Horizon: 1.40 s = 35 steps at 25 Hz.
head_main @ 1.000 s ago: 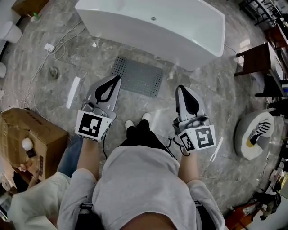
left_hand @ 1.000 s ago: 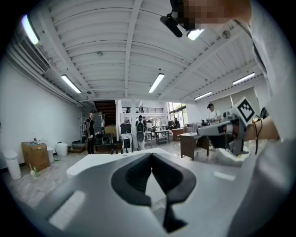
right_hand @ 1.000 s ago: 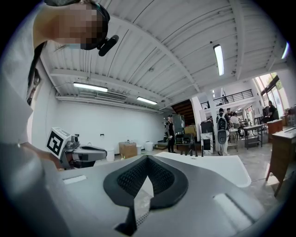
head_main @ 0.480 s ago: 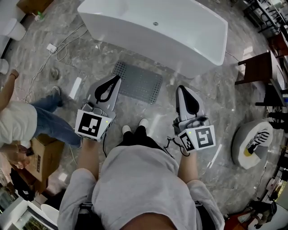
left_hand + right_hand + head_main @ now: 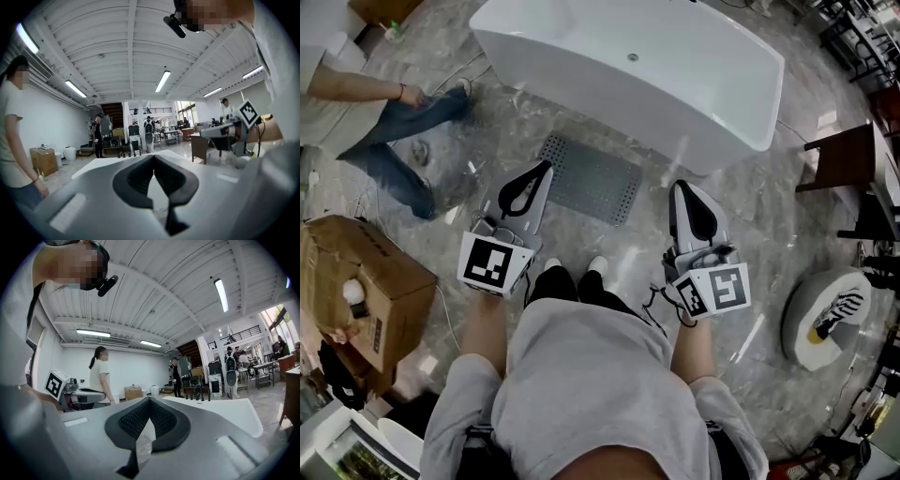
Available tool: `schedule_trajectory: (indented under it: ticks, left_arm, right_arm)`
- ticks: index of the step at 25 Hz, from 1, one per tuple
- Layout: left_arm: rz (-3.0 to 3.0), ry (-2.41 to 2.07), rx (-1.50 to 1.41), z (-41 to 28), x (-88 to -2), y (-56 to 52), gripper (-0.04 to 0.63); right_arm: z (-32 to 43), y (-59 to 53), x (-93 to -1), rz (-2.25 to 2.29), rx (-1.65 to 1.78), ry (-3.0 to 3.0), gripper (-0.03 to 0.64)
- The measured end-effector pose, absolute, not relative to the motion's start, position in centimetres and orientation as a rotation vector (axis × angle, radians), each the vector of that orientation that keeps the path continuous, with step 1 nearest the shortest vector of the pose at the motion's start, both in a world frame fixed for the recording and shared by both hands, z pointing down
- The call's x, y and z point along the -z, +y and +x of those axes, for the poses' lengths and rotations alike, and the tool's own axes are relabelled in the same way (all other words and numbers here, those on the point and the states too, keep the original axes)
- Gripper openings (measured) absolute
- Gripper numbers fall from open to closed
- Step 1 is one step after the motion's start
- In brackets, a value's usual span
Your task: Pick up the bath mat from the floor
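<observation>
grey marbled floor point(image 5: 750, 216) runs under everything, and the bath mat point(image 5: 591, 178) lies flat on it just in front of the white bathtub point(image 5: 637, 75), ahead of the person's shoes and touched by neither tool. the left hand-held gripper point(image 5: 546, 166) and the right hand-held gripper point(image 5: 680, 186) are both pinched fully together with nothing between the jaws, held roughly level above the floor, one toward each end of the mat. the likely trouble is the mat's thin edge: it hugs slick stone, so jaws brought down on it may only skid it toward the tub instead of getting under it, and a bite at one corner alone would let the rest sag and slip free. another person point(image 5: 384, 112) stands near on the left, close enough to be bumped. as for containers, the tub shows only its drain fitting point(image 5: 633, 57), while the open cardboard box point(image 5: 361, 277) at the left holds a white round thing point(image 5: 352, 292) and clutter i cannot identify.
</observation>
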<state>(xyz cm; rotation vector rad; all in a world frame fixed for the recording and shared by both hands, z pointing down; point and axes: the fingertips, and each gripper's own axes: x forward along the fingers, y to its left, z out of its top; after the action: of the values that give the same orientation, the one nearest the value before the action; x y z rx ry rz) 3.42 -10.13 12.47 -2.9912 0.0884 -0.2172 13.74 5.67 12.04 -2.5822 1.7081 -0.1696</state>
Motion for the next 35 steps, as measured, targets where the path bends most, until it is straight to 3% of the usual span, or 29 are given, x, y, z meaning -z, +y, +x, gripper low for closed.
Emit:
schedule_trajectory:
  ticks: [35]
  left_arm:
    - [-2.982, -0.418, 0.335, 7.5, -17.9, -28.0, 0.000]
  right_arm:
    - [13.8, -6.3, -16.3, -2.866, 0.294, 1.134, -0.002]
